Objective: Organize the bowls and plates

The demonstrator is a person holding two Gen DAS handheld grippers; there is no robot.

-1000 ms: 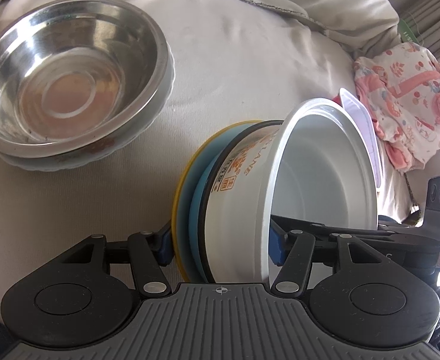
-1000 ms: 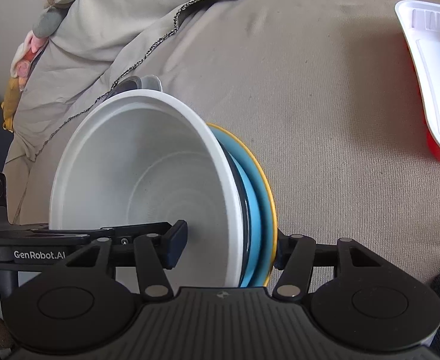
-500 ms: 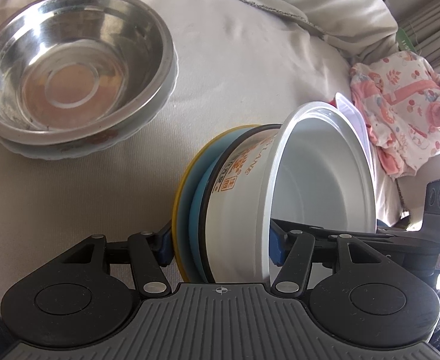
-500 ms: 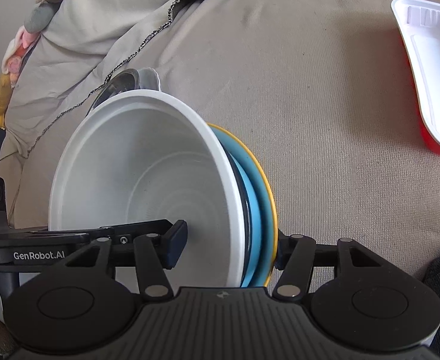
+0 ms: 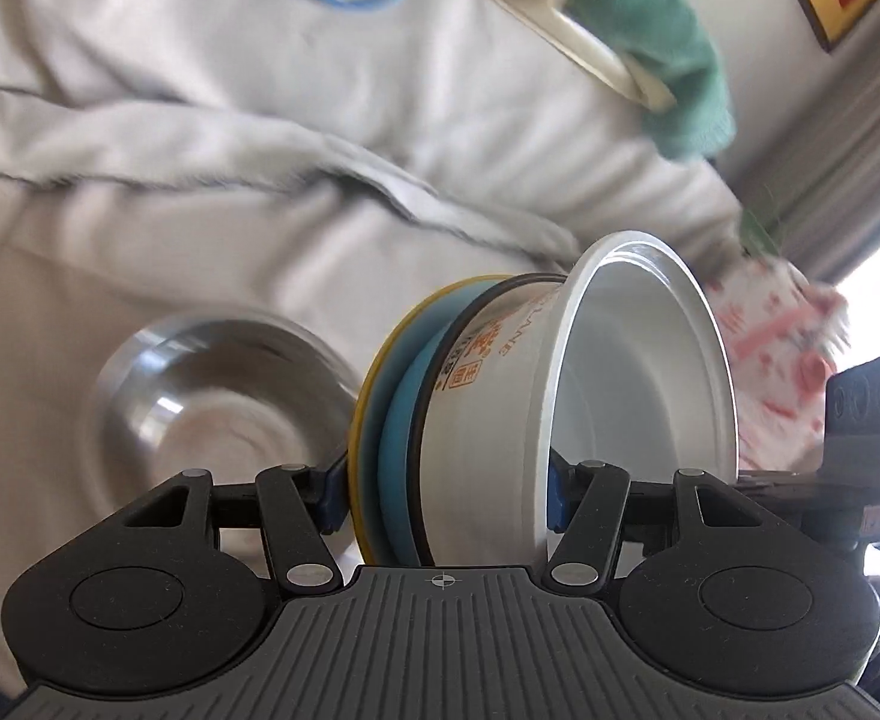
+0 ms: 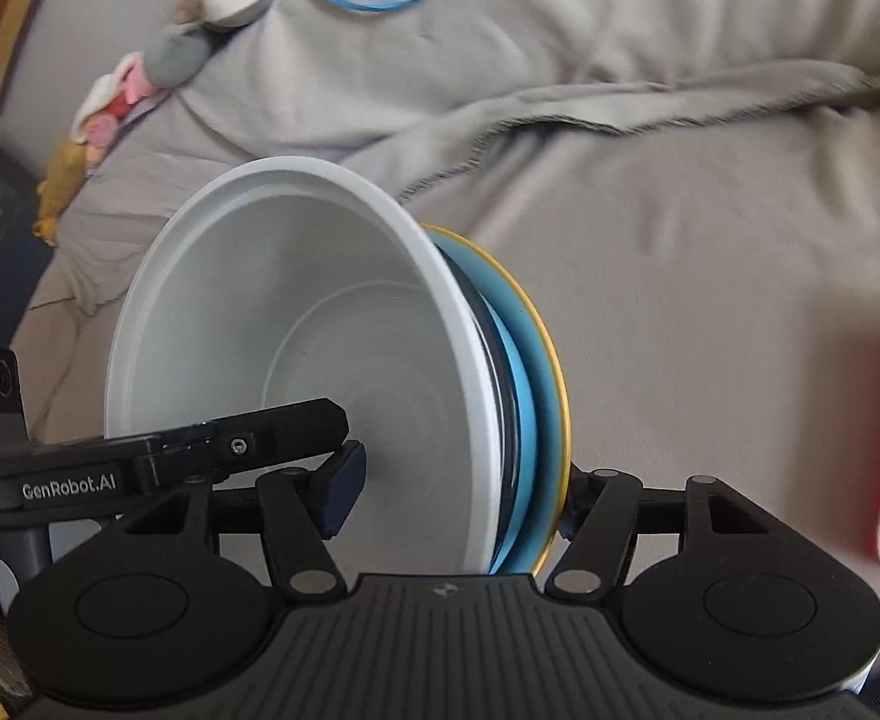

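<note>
Both claws clamp one nested stack (image 5: 440,420) – left gripper (image 5: 443,495) and right gripper (image 6: 458,489) pinch opposite edges, white bowl (image 6: 296,372) innermost, held on edge above bedsheet (image 6: 710,300) – probably for steel bowl (image 5: 212,396).

Your left tool (image 5: 440,495) squeezes a stack on its side: a white bowl (image 5: 590,408), a blue plate (image 5: 395,456) and a yellow plate (image 5: 361,450). A shiny metal bowl (image 5: 212,396) sits blurry on the bed (image 5: 140,150) behind.
</note>
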